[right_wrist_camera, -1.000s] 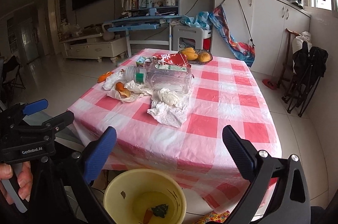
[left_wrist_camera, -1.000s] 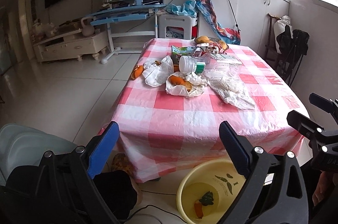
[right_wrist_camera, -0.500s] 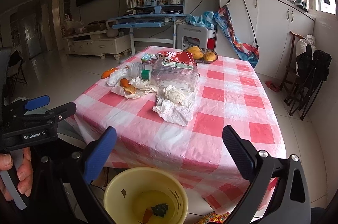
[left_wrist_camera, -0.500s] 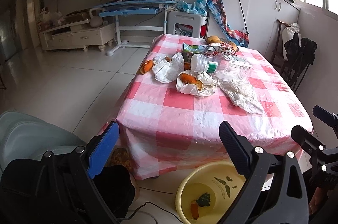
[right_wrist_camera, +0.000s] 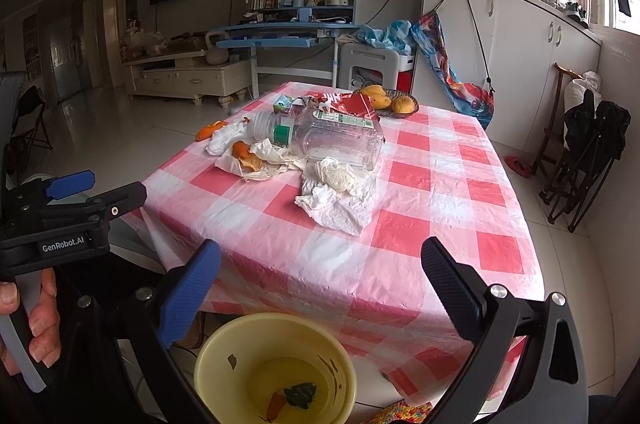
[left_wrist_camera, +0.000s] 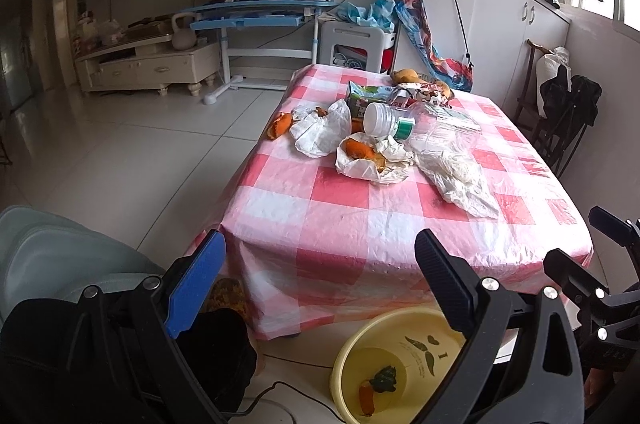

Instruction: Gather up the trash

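Observation:
Trash lies on the pink checked table (left_wrist_camera: 328,208): a clear plastic bottle (right_wrist_camera: 332,138) on its side, crumpled white tissues (right_wrist_camera: 340,192), orange peels on paper (left_wrist_camera: 362,154), a white bag (left_wrist_camera: 320,132) and cartons (left_wrist_camera: 368,94). A yellow bin (right_wrist_camera: 276,364) stands on the floor at the table's near edge, with scraps inside; it also shows in the left wrist view (left_wrist_camera: 384,364). My left gripper (left_wrist_camera: 320,268) is open and empty, short of the table. My right gripper (right_wrist_camera: 320,280) is open and empty, above the bin.
A bowl of mangoes (right_wrist_camera: 390,100) sits at the table's far end. A blue desk (left_wrist_camera: 256,16), white cabinets (left_wrist_camera: 504,24) and a folded chair (right_wrist_camera: 580,152) stand around. A grey seat (left_wrist_camera: 60,256) is at my left.
Both grippers have moved a little nearer the table and risen slightly; the table looks larger. Both stay open and empty.

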Demonstrator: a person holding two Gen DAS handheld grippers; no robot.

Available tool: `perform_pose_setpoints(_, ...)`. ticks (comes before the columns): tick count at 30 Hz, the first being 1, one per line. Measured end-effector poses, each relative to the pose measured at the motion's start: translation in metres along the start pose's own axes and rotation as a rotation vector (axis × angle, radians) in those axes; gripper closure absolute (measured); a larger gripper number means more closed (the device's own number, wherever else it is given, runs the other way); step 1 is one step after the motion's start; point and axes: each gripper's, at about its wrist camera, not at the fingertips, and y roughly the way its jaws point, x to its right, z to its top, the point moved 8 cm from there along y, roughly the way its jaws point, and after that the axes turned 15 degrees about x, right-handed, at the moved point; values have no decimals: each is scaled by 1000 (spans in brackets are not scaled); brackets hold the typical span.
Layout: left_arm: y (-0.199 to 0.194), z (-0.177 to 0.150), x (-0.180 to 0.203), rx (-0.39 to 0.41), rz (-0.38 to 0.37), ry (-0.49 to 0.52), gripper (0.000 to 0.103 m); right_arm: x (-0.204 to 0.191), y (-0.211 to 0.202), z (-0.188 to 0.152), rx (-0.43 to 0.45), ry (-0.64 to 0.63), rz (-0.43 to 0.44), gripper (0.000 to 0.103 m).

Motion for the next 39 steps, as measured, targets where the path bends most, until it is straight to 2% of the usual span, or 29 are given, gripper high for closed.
perform_pose_setpoints(39,4,-5,0,-17,-1,-12,11,-8,6,-9,-33,-36,-1,7)
